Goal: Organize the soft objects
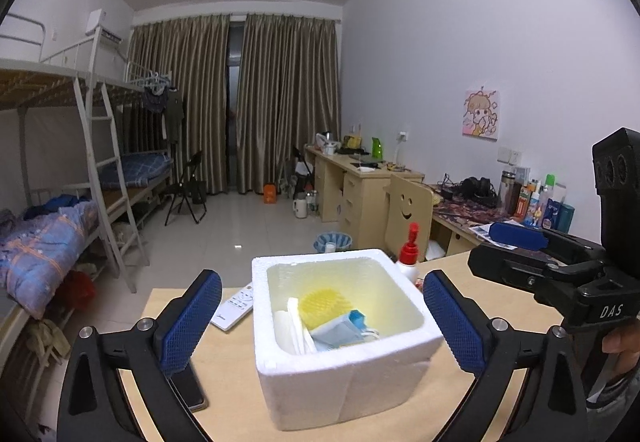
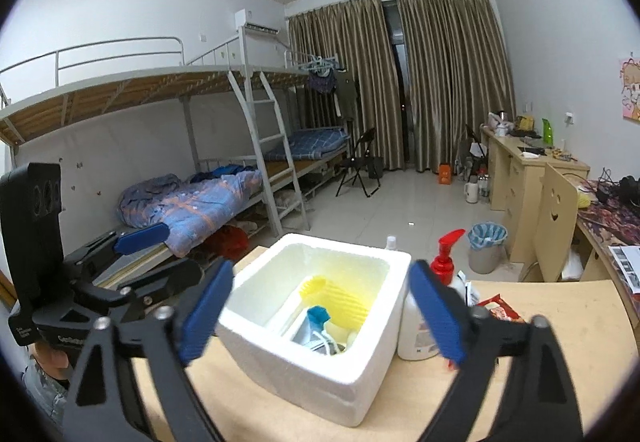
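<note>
Masks (image 1: 340,330) and sponge (image 1: 324,306) lie gathered in the foam box (image 1: 344,362), so my left tongs (image 1: 320,326) and right tongs (image 2: 320,312) gape empty.

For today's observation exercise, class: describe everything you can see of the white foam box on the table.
The white foam box looks like expanded polystyrene: thick walls, square, open-topped, no lid in view. It stands upright on the wooden table. Inside lie a yellow ribbed piece, a blue-and-white face mask and white folded pieces. A red-pump bottle stands beside it; contact is unclear.
</note>
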Tool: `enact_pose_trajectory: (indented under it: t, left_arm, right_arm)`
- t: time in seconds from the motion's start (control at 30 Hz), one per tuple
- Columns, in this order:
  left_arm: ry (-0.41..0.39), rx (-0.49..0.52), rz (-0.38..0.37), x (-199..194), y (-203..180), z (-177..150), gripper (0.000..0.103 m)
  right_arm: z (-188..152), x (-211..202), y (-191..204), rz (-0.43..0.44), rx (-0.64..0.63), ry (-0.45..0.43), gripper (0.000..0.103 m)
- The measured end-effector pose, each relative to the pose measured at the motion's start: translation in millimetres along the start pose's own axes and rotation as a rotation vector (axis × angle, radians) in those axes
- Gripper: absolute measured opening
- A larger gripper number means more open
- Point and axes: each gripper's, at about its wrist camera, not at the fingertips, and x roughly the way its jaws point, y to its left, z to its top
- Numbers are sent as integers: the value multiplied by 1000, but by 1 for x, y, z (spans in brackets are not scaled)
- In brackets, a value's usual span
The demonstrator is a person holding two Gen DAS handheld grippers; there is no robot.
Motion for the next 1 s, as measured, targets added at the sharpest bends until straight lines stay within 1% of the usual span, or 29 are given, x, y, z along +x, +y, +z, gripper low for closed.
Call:
enact_pose_trajectory:
  t: [0.23,0.47,0.63,0.7,0.8,1.0]
  left_arm:
    - [-23,0,-4,-39,-17,-5,102]
    - [-61,6,-18,-71,-36,-11,102]
    - [-75,19,-12,-88,-47,-13,102]
    - [-91,22,-3,-97,-50,-14,102]
    - [-114,5,12,-110,-52,-16,102]
    - [-115,18,12,-125,-59,-23,102]
  right_arm:
    - [-2,-27,13,-3,-17,-26,103]
    - [-12,-49,20,-18,-44,-41,103]
    - [-19,-61,24,-19,-53,-47,103]
    - [-24,-68,26,-19,-64,-56,103]
    - [-29,-78,29,-13,-67,-74,103]
    - [-38,-94,33,-4,-64,-99,103]
